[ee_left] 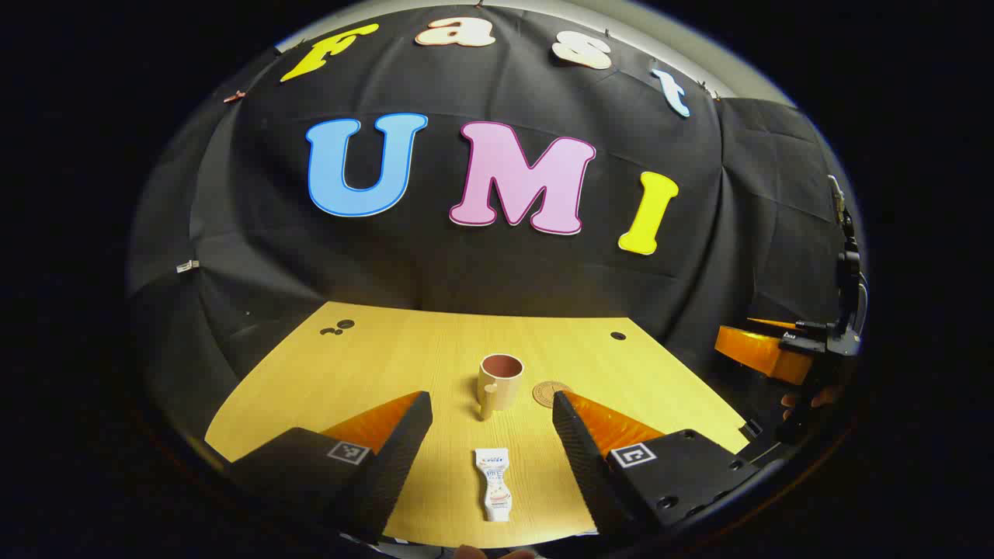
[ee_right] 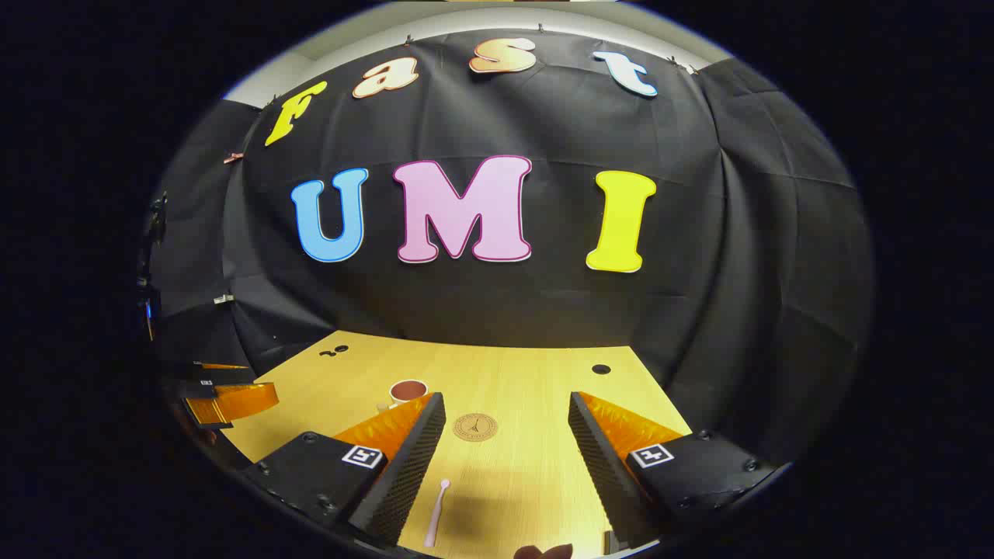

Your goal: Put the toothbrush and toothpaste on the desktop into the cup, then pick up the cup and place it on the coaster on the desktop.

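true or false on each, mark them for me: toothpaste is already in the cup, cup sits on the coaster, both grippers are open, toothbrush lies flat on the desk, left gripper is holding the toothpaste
1. The toothpaste tube is in the cup. False: it lies on the desktop, nearer than the cup.
2. The cup sits on the coaster. False: it stands beside it.
3. Both grippers are open. True: left gripper, right gripper.
4. The toothbrush lies flat on the desktop. True.
5. The left gripper holds the toothpaste tube. False: it holds nothing.

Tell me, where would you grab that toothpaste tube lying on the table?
Grip the toothpaste tube across its narrow middle, coming straight down from above. It lies flat, lengthwise between the left gripper, whose open jaws would likely close on its two long sides.
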